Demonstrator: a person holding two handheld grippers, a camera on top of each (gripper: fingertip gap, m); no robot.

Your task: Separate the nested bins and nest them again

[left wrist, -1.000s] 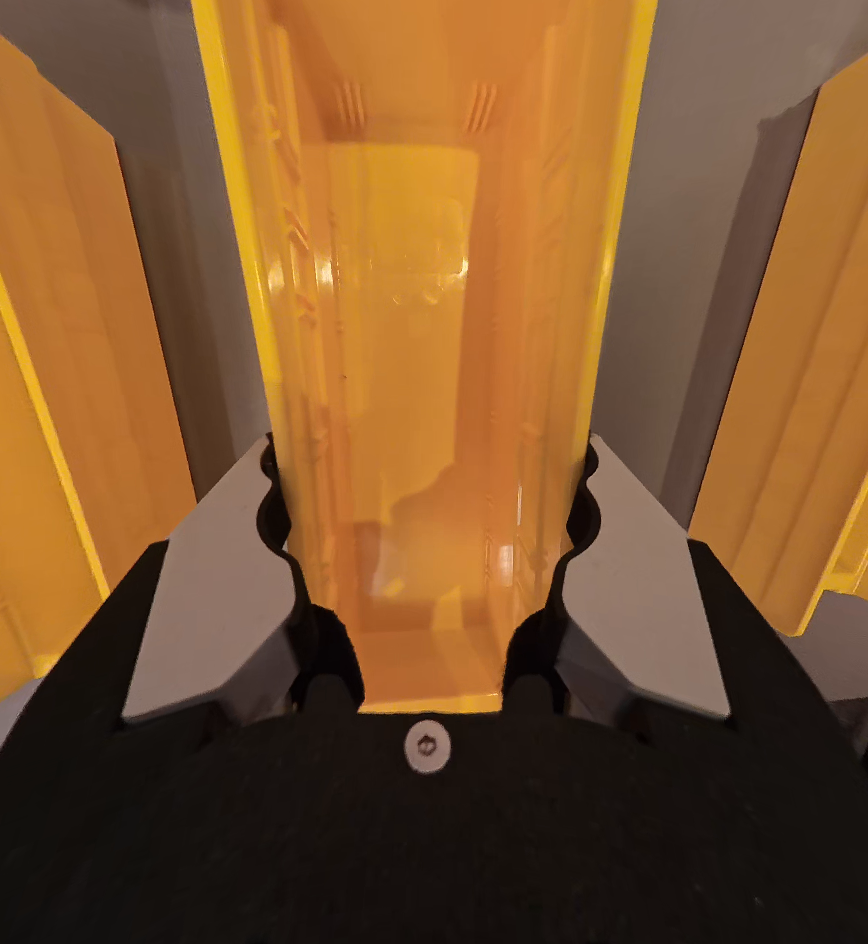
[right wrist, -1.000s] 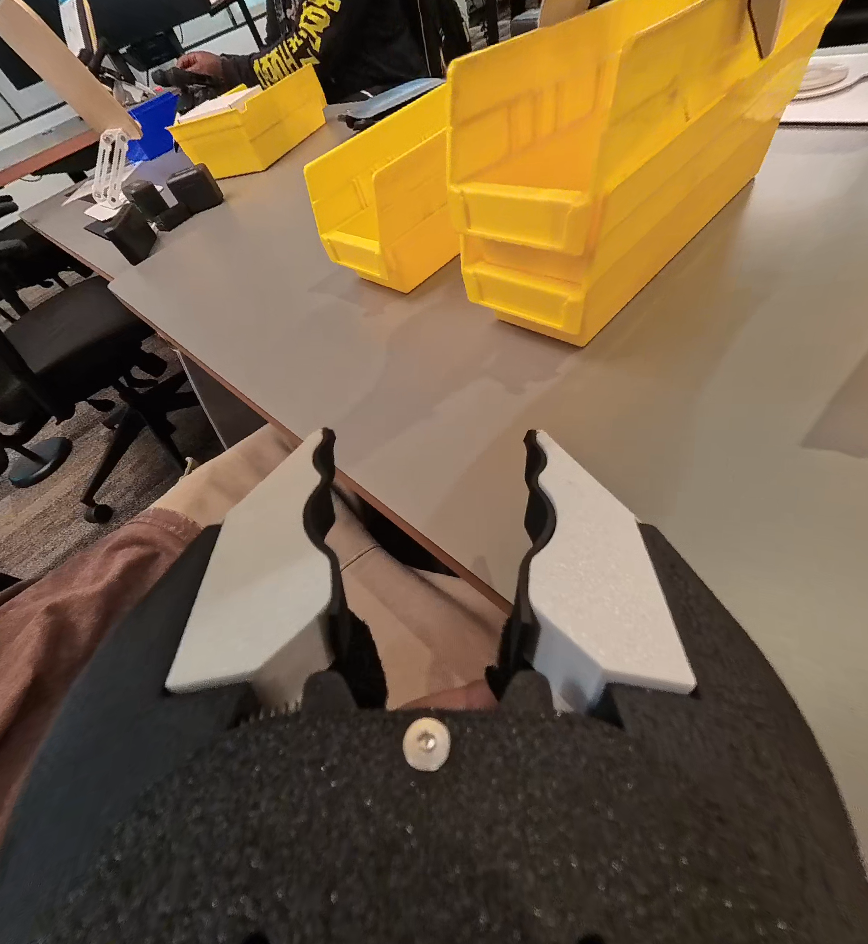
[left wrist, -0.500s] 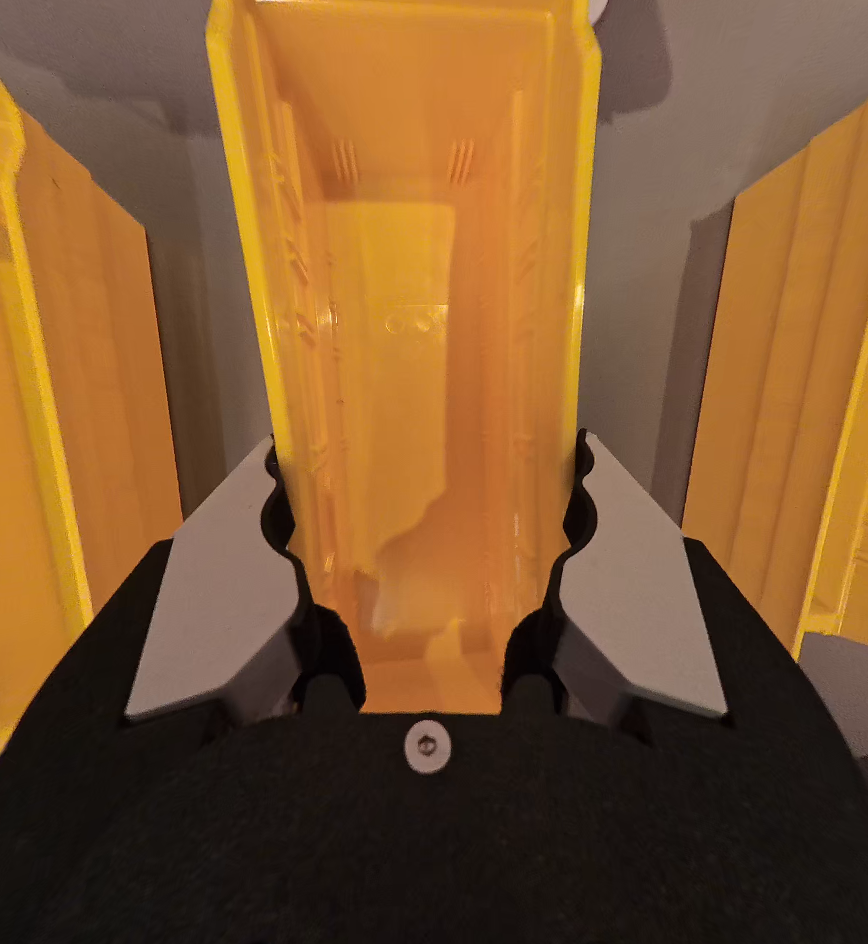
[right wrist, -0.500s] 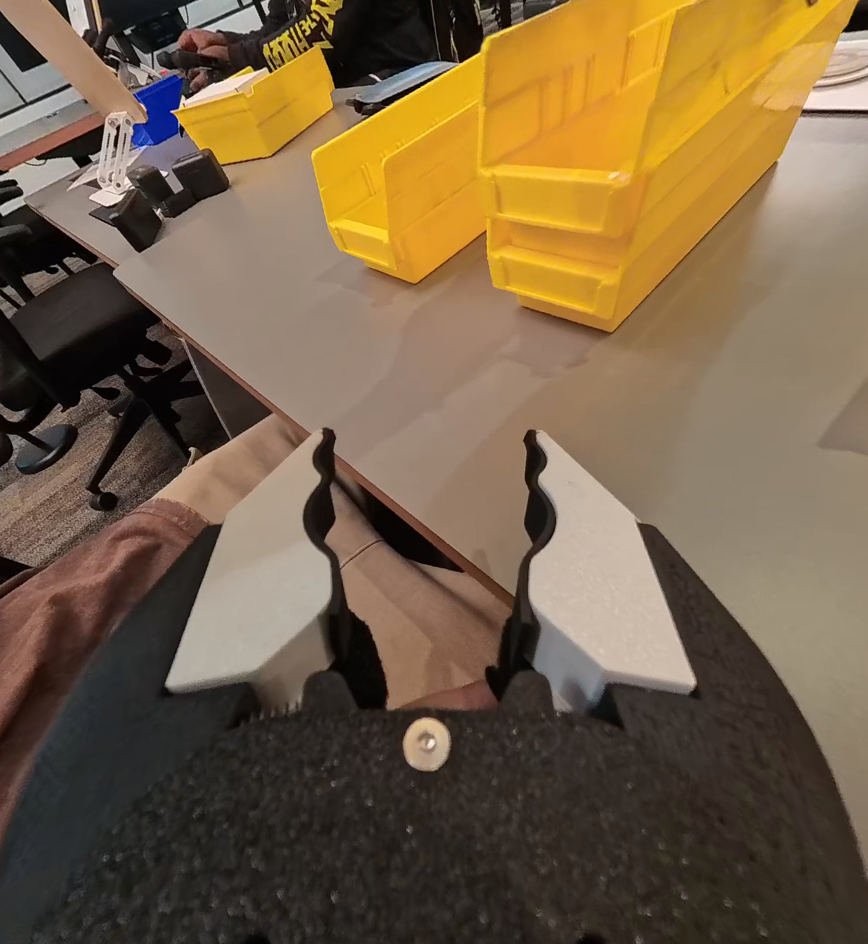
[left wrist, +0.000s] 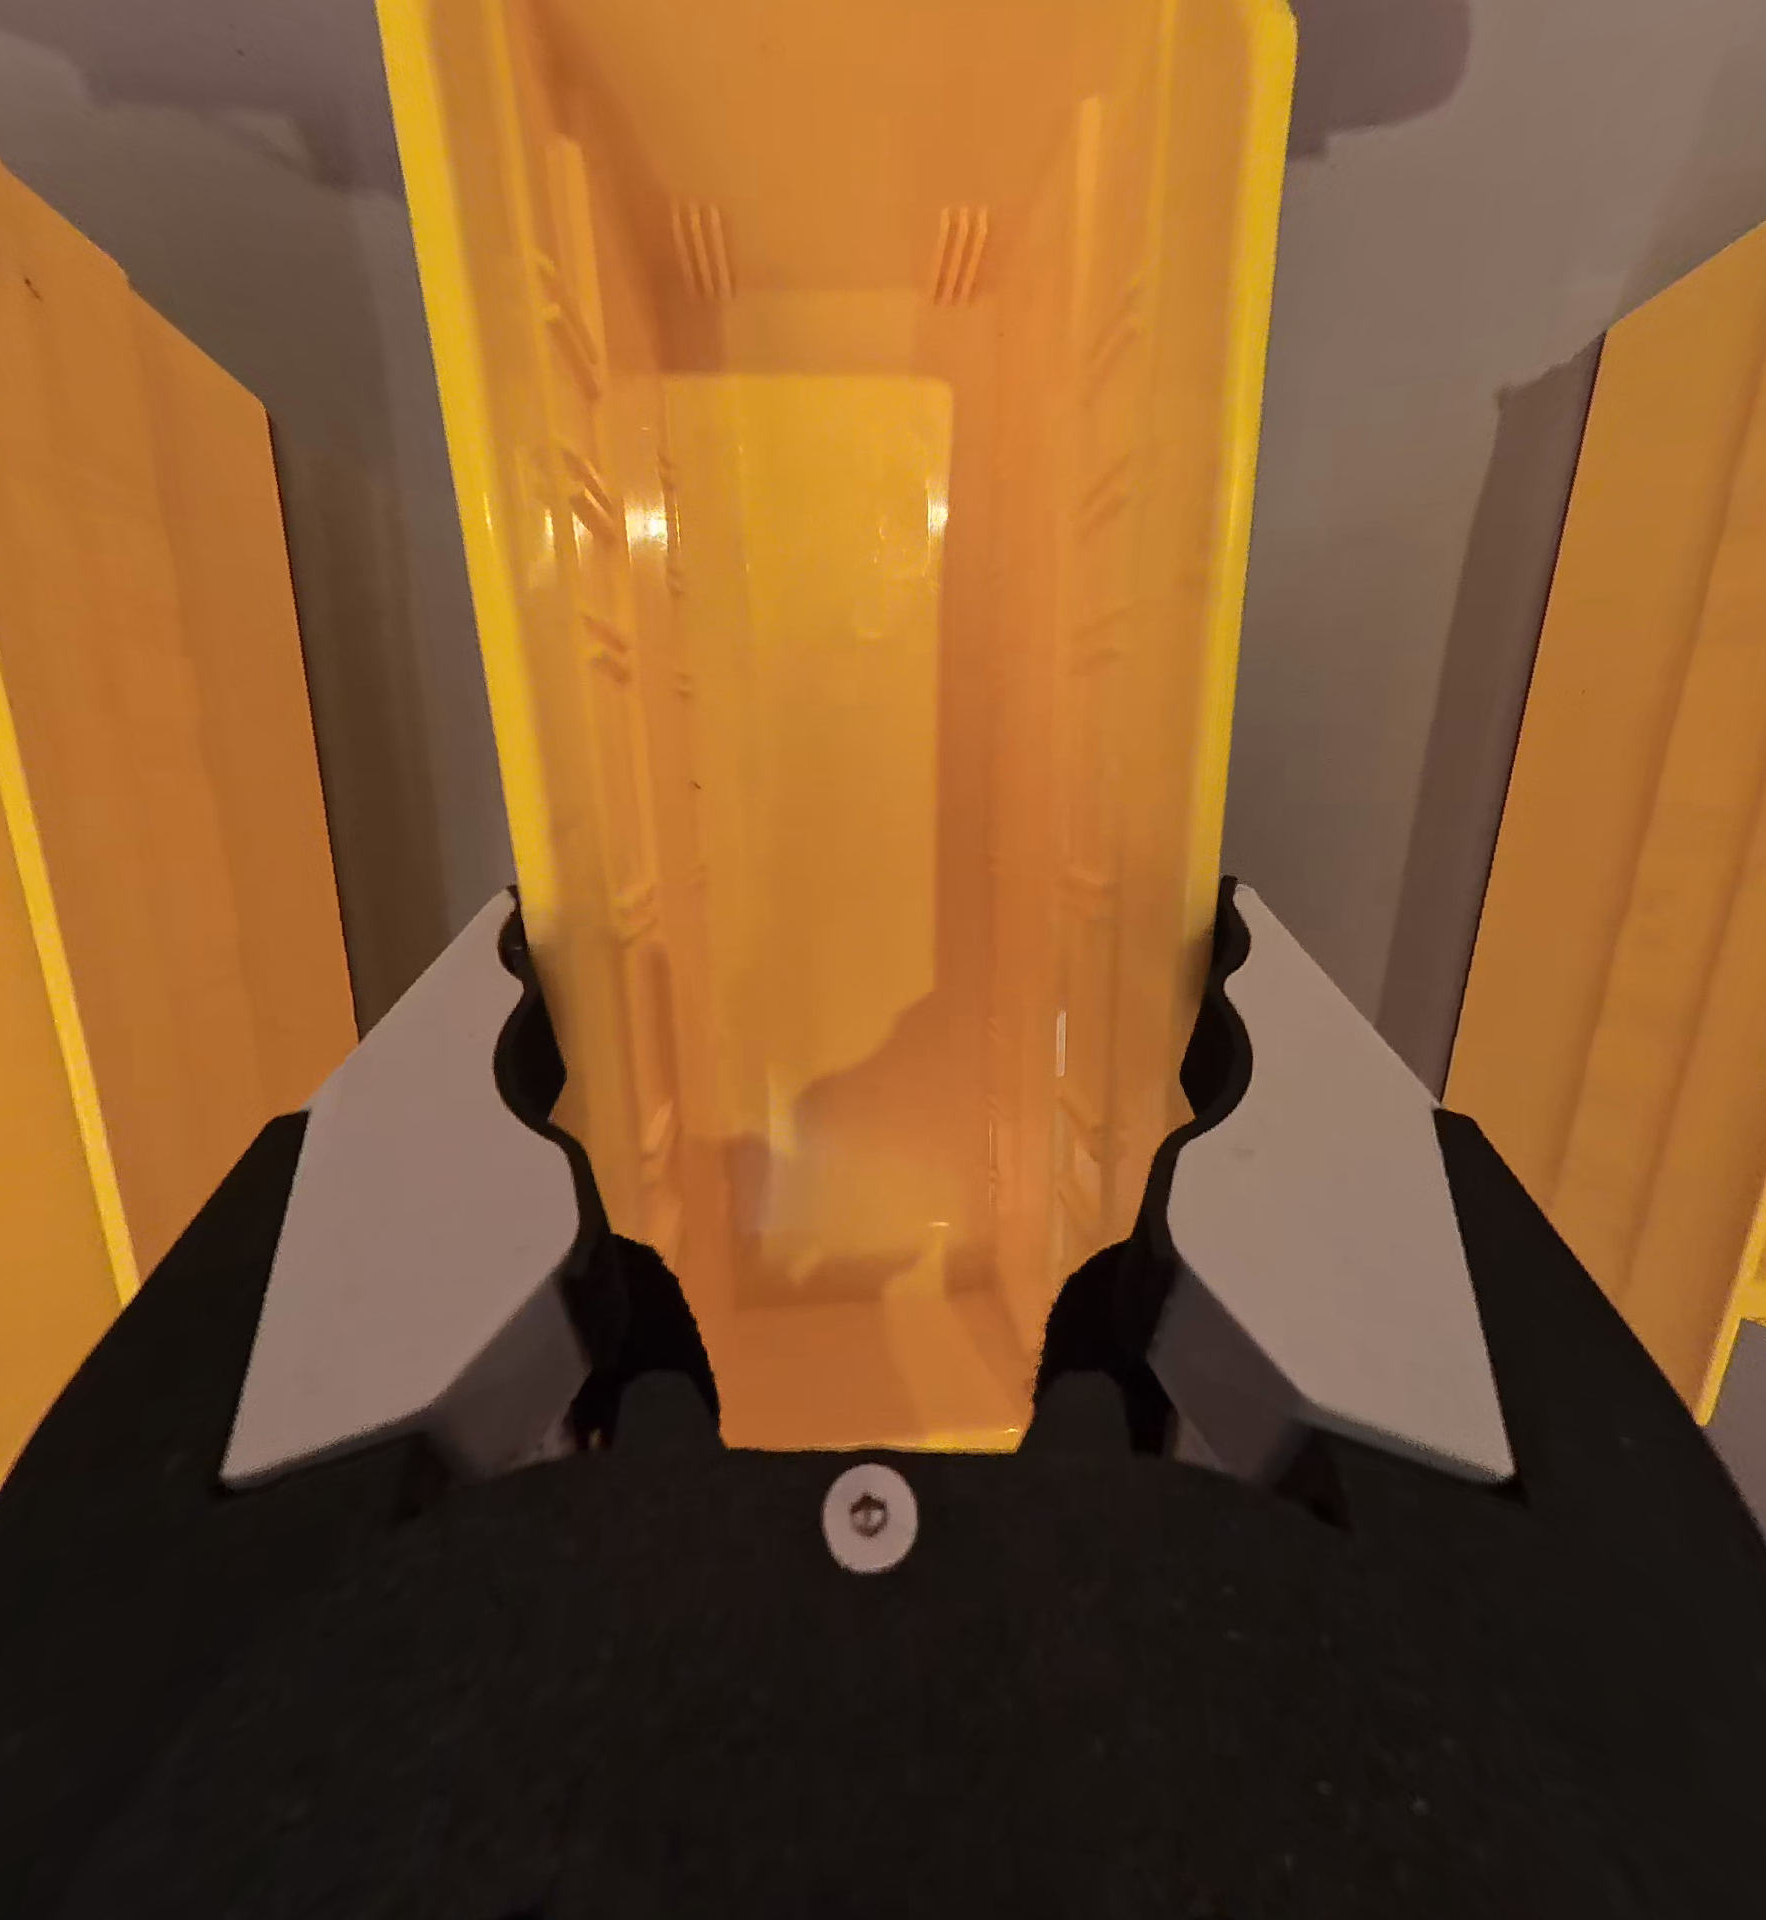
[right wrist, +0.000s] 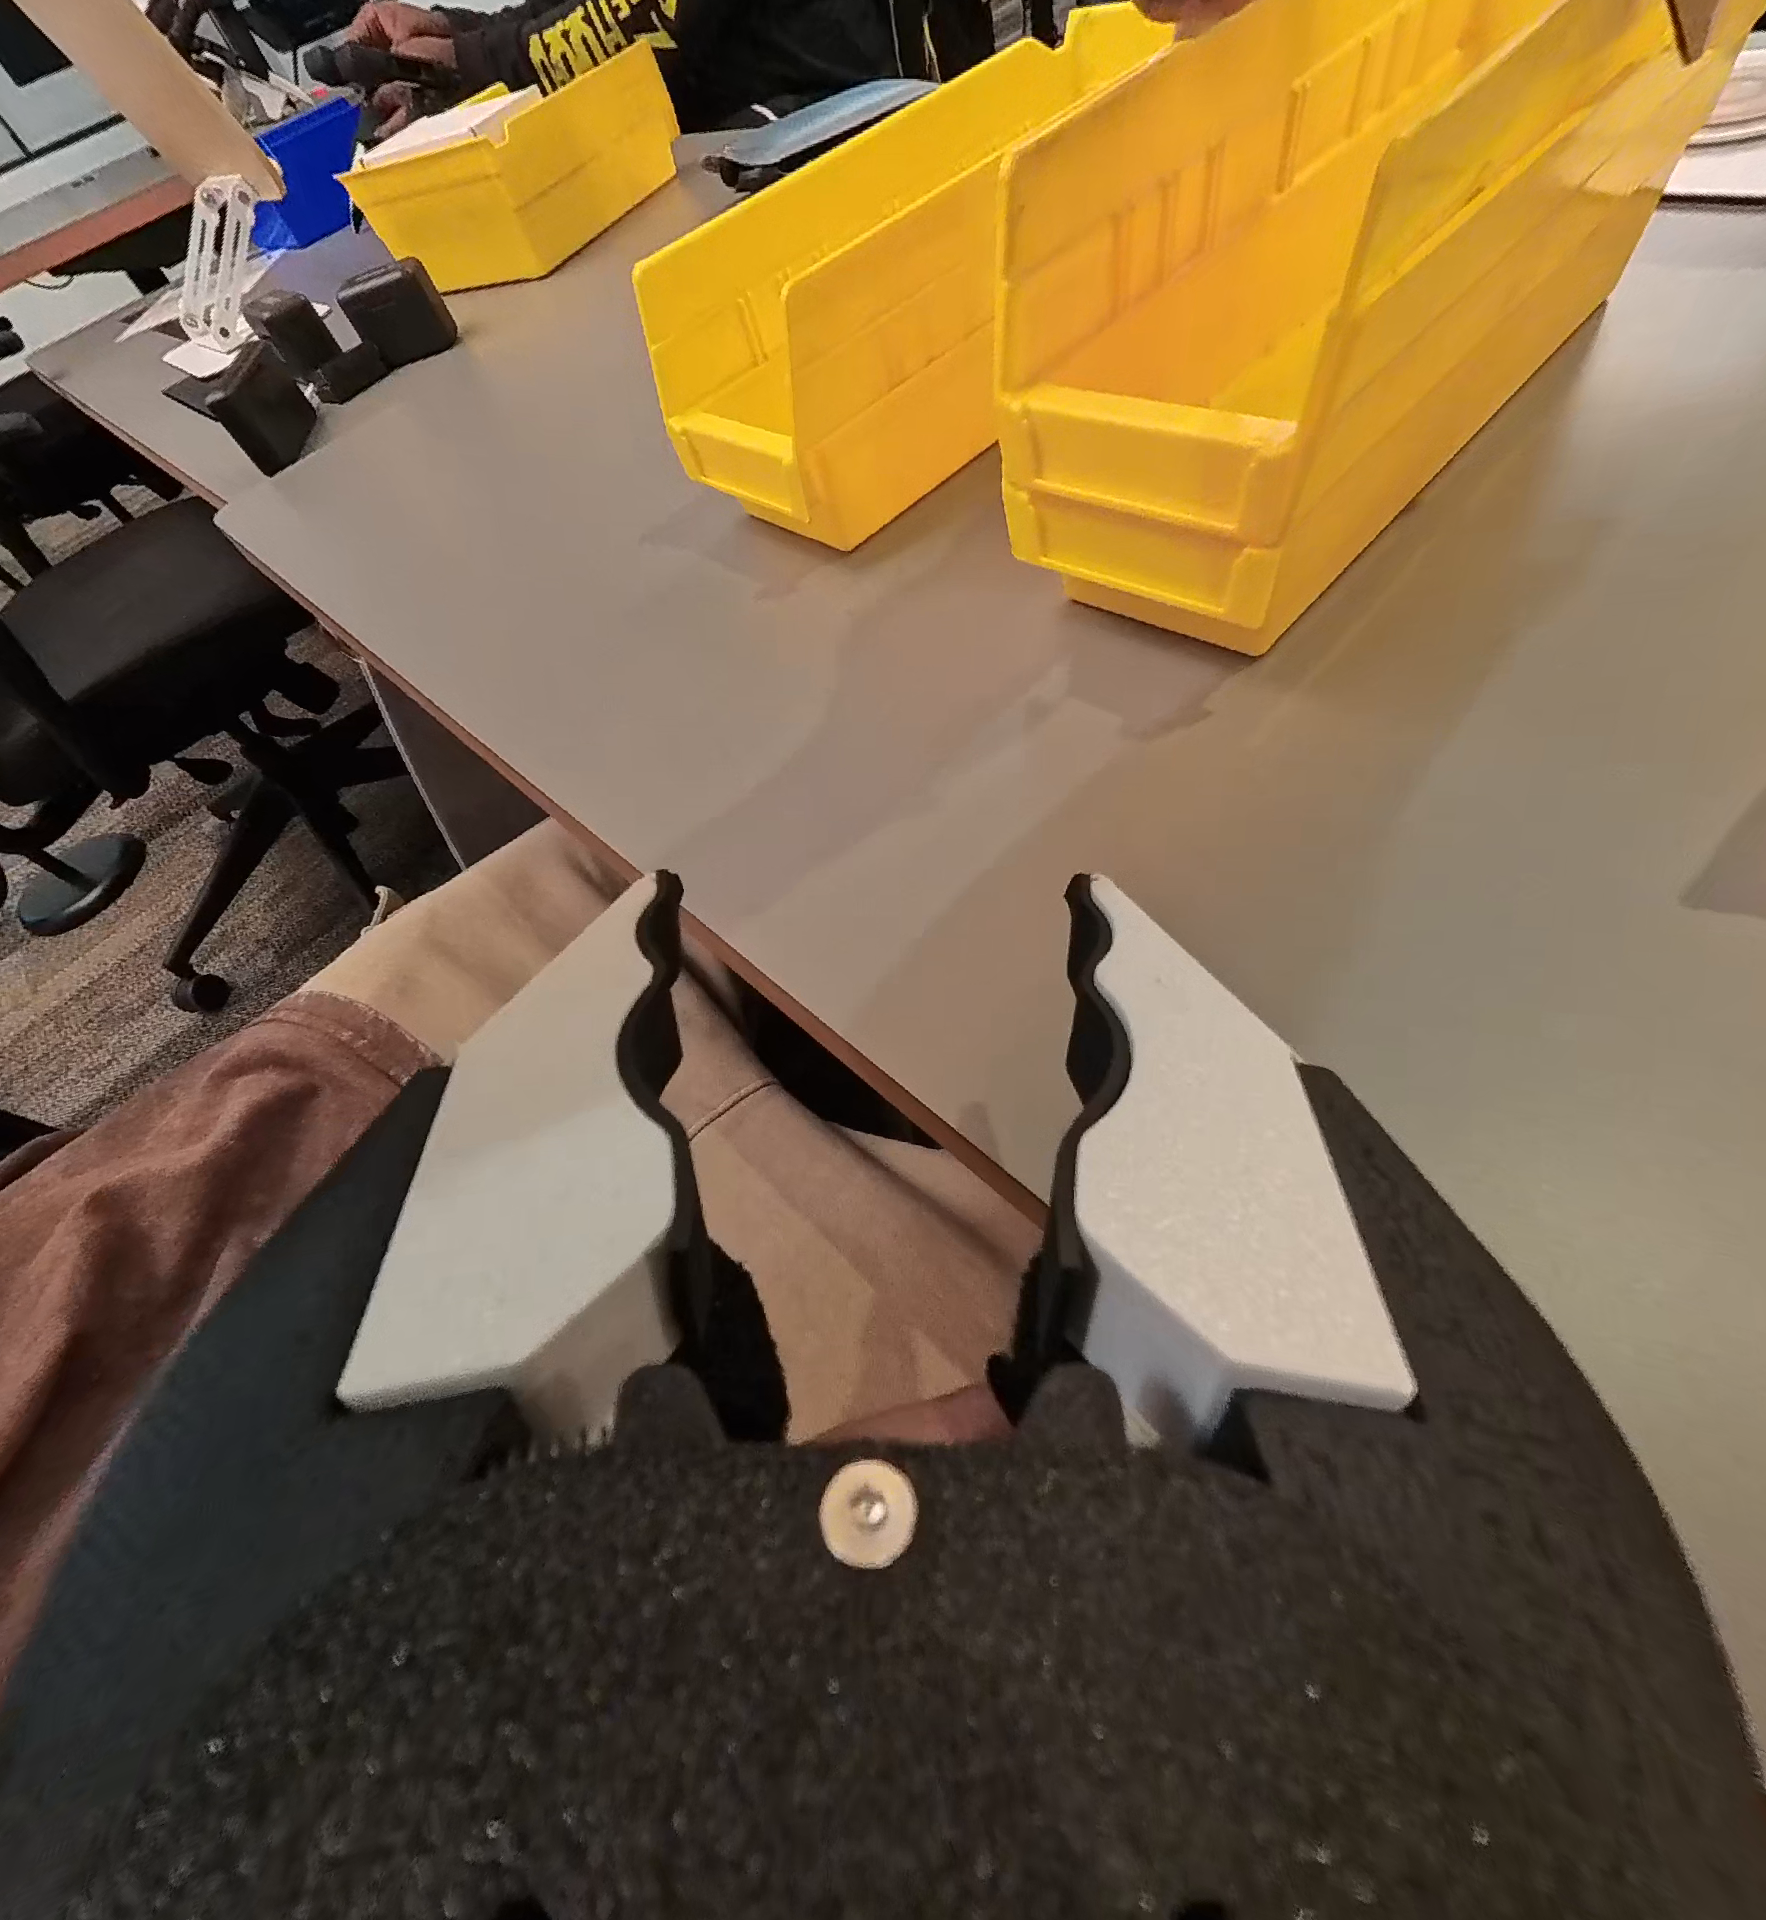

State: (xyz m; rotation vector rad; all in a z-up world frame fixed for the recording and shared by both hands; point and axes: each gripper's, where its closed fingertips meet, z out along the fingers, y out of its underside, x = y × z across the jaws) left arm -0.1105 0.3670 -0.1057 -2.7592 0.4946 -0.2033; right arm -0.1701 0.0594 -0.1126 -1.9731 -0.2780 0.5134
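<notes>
Between the fingers of my left hand-held gripper (left wrist: 868,935) sits the top bin (left wrist: 837,623). Both pads press the outside of its long walls, so the gripper is clamped on it. The camera looks straight down the bin's yellow interior to the far end wall. Grey surface (left wrist: 1378,520) shows on each side of the bin. Beyond that, a left bin wall (left wrist: 79,727) and a right bin wall (left wrist: 1689,727) flank it, apart from it.

Right hand-held gripper (right wrist: 868,894): fingers apart, nothing between them. It hovers over the near edge of the surface (right wrist: 858,727), above my tan trousers (right wrist: 858,1195), with my brown sleeve (right wrist: 131,1195) at the left.

From this side, the top bin (right wrist: 1222,312) sits inside the bottom bin (right wrist: 1170,582). Their near ends are stacked closely, and the top bin's far end is tilted upward. The bottom bin rests flat on the surface.

Just left of the pair stands a single bin (right wrist: 837,343), separate and upright. A far bin (right wrist: 526,197) sits farther back left, with a blue bin (right wrist: 307,177) behind it. Black blocks (right wrist: 391,312) lie near that corner. A black chair (right wrist: 131,644) stands on the floor at the left. A person in a dark top (right wrist: 598,31) is at the far end.
</notes>
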